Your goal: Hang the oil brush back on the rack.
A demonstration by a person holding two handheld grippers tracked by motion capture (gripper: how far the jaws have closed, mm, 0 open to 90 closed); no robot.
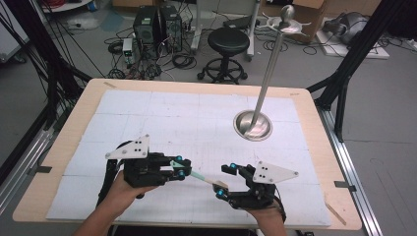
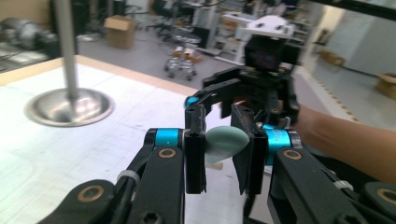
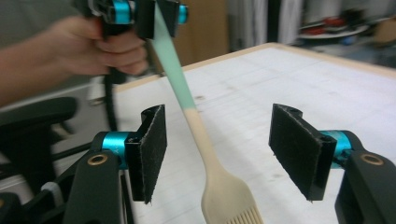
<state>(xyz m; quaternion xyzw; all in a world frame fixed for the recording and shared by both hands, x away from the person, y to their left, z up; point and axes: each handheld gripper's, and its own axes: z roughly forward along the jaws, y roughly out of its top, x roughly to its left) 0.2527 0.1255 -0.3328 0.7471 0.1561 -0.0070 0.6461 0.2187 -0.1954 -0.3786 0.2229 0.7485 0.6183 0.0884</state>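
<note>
Holding the brush (image 3: 205, 154) by its green handle end, our left tool (image 1: 180, 167) is clamped shut on it above the counter (image 1: 196, 113), while our right tool (image 3: 224, 154) stands open around the pale bristle end without touching. We judge the brush light, stiff and slim, a little slick, best gripped mid-handle. In the left gripper view the handle tip is blurred, and the bristles are cut off below.

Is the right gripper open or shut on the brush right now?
Open. The right gripper stands wide, both pads clear of the brush handle between them; the left gripper clamps its green end.
</note>
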